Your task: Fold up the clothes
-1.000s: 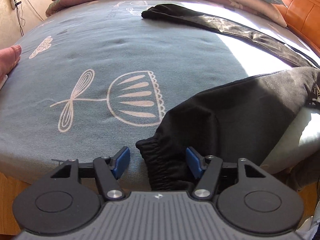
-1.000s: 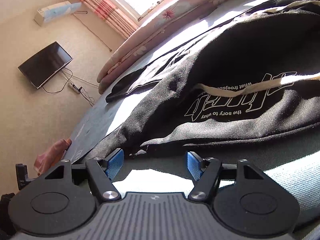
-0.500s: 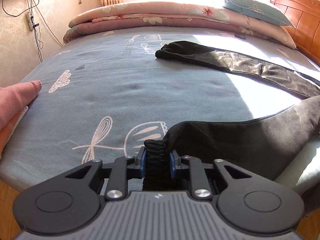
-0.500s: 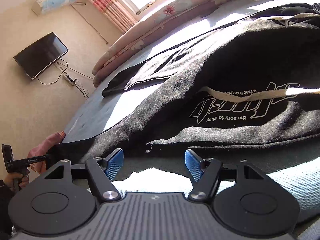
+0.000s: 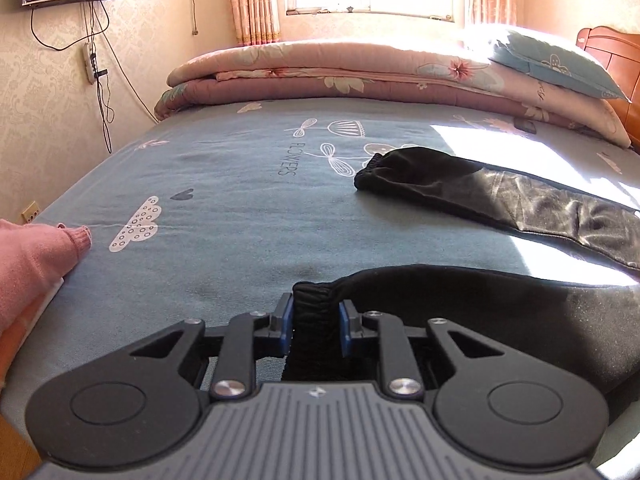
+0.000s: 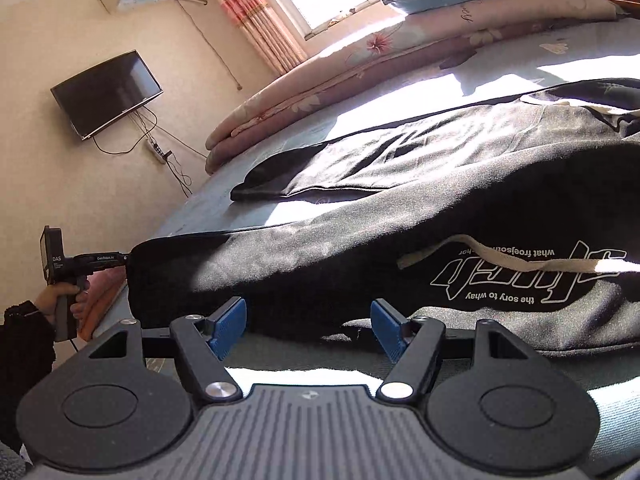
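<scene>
Left claw (image 5: 315, 328) clamps black trousers' (image 6: 400, 216) cuff – legs run lengthwise across bed (image 5: 240, 208); right claw (image 6: 308, 330) wide, empty.

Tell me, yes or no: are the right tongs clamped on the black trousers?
No. The right tongs stand open, their blue pads apart and clear of the black trousers lying just beyond them.

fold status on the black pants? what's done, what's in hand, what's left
Done: no fold visible yet; the black pants lie spread along the bed, far leg cuff flat. In hand: left claw is shut on the near leg cuff. Right claw is open and empty beside the fabric. Left: all the folds.
</scene>
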{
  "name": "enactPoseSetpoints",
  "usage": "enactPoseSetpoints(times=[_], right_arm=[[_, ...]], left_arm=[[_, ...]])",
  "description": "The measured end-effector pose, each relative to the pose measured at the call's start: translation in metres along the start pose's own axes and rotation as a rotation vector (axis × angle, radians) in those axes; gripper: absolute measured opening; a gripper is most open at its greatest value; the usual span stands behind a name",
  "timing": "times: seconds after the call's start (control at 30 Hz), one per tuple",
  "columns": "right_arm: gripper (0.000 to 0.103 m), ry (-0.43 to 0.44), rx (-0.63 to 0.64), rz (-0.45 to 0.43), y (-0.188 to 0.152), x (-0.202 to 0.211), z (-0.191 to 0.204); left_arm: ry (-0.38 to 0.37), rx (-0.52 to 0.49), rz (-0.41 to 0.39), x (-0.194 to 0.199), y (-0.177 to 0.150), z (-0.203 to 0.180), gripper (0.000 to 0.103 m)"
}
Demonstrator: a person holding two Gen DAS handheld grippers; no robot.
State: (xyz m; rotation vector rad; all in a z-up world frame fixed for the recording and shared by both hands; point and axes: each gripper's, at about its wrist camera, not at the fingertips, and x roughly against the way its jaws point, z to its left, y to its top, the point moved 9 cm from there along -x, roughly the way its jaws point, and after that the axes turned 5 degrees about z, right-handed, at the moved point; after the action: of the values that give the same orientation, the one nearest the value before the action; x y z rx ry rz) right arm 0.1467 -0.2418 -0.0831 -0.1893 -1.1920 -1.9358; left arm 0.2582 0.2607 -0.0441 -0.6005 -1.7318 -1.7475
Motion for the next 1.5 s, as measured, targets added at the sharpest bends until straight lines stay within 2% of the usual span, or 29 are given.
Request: enactPoseSetpoints(times=[0.1, 0.3, 0.4, 0.47, 0.5, 0.53, 0.57, 0.63, 0.7, 0.83, 0.93, 1.03, 1.1, 1.23, 1.3, 1.37, 1.47, 1.5], right_arm=[[0.073, -0.008, -0.005, 0.008, -0.001, -0.002, 0.000], [0.073, -0.015, -0.015, 0.039, -0.008, -0.013, 0.002], [0.073, -0.013, 0.002, 0.050, -0.012, -0.015, 0.006], [0.073, -0.012, 0.004, 0.060, -0.014, -0.017, 0.008], [0.073, -0.010, 0.002, 0.061, -0.014, -0.018, 0.008], [0.073, -0.008, -0.001, 0.063, -0.015, -0.018, 0.008], [0.073, -0.006, -0.004, 0.064, -0.016, -0.019, 0.008], [0.073, 0.003, -0.008, 0.065, -0.016, -0.021, 0.009], [0.073, 0.005, -0.008, 0.068, -0.017, -0.022, 0.010], [0.073, 0.005, 0.001, 0.064, -0.018, -0.021, 0.012], [0.073, 0.003, -0.013, 0.061, -0.018, -0.021, 0.009], [0.073, -0.001, -0.023, 0.063, -0.019, -0.022, 0.006], [0.073, -0.004, -0.022, 0.066, -0.019, -0.023, 0.007], [0.073, -0.006, -0.004, 0.065, -0.020, -0.021, 0.013], [0.073, -0.026, -0.010, 0.062, -0.020, -0.019, 0.011], [0.073, -0.066, -0.027, 0.062, -0.021, -0.017, 0.005], [0.073, -0.158, -0.079, 0.064, -0.020, -0.010, -0.011], [0.073, -0.193, -0.094, 0.064, -0.020, -0.006, -0.017]], left_arm=[[0.011, 0.012, -0.004, -0.015, 0.009, 0.000, 0.021], [0.067, 0.053, 0.047, -0.046, 0.009, 0.007, 0.038], [0.076, 0.076, 0.052, -0.047, 0.004, 0.012, 0.048], [0.071, 0.110, 0.044, -0.043, 0.004, 0.019, 0.060], [0.069, 0.128, 0.040, -0.041, 0.003, 0.023, 0.063], [0.055, 0.175, 0.034, -0.038, 0.003, 0.029, 0.070], [0.032, 0.243, 0.024, -0.035, 0.003, 0.036, 0.072], [0.006, 0.369, -0.007, -0.028, 0.004, 0.051, 0.071], [0.021, 0.453, -0.016, -0.024, 0.003, 0.067, 0.071], [0.006, 0.502, 0.098, -0.026, -0.017, 0.072, 0.071], [-0.063, 0.574, 0.186, -0.026, -0.049, 0.062, 0.070], [-0.147, 0.665, 0.231, -0.030, -0.077, 0.053, 0.068], [-0.163, 0.687, 0.236, -0.035, -0.087, 0.048, 0.068], [-0.117, 0.598, 0.209, -0.037, -0.080, 0.034, 0.068], [-0.098, 0.550, 0.199, -0.039, -0.075, 0.026, 0.059], [-0.081, 0.534, 0.198, -0.039, -0.073, 0.022, 0.036], [-0.051, 0.534, 0.204, -0.040, -0.074, 0.022, 0.023], [-0.042, 0.528, 0.205, -0.040, -0.076, 0.023, 0.022]])
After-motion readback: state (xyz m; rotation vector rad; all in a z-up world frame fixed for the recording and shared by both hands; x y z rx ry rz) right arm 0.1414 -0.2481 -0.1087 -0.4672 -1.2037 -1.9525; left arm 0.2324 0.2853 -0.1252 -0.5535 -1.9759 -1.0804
